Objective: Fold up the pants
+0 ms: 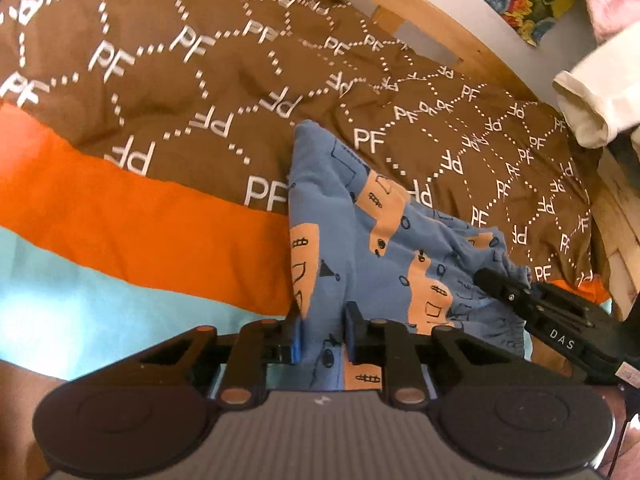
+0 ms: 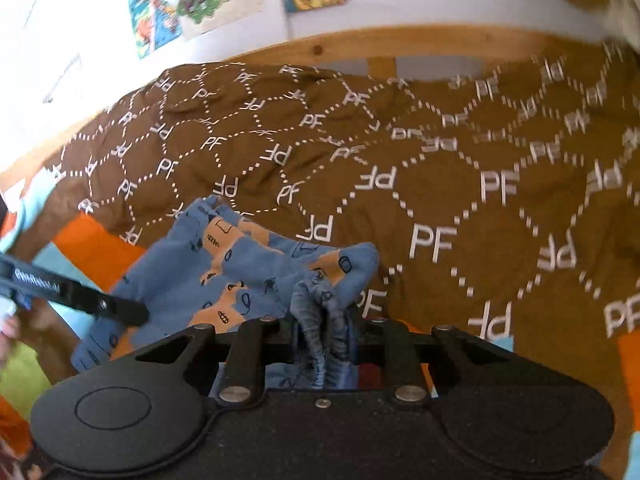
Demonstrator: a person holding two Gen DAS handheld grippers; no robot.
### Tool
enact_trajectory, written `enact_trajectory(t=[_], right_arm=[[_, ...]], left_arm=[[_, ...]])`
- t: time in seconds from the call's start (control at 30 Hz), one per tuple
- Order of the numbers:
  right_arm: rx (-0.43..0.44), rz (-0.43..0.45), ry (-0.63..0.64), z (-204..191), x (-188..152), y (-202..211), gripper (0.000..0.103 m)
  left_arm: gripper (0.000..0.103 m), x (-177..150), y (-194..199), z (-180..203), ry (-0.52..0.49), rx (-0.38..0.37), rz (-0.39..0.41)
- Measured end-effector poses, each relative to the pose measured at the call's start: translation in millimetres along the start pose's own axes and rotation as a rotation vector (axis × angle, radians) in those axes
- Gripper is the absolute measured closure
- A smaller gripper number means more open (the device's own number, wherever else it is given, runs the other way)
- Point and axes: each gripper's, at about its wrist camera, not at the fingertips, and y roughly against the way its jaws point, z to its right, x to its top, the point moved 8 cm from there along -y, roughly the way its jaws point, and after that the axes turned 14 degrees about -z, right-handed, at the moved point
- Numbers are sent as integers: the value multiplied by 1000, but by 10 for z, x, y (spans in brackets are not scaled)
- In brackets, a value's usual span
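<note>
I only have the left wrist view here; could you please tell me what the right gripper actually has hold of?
Observer: In its own view the right gripper is shut on a bunched, gathered edge of the blue pants.
Operator: Thank you. Is the rest of the pants lifted or lying down?
Observer: From the right wrist, the fabric spreads away from the jaws and lies on the brown PF bedspread.
Operator: And what lies beyond the bed on that side?
Observer: A wooden bed rail, then a white wall with colourful pictures on it.
</note>
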Motion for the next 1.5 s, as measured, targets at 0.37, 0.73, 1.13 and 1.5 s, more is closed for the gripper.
enact_trajectory(t=[0.37, 0.73, 1.13, 1.5], right_arm=[[-56, 94, 18, -72, 96, 205, 84], [-111, 199, 17, 137, 501, 375, 84], [-70, 142, -17, 563, 1085, -132, 84], [-58, 106, -84, 735, 993, -399, 82]], left_arm=[[84, 19, 264, 344, -112, 113, 105], [84, 515, 229, 538, -143, 67, 171], [84, 1209, -213, 339, -77, 1, 157], [81, 1238, -437, 159, -74, -12, 110]])
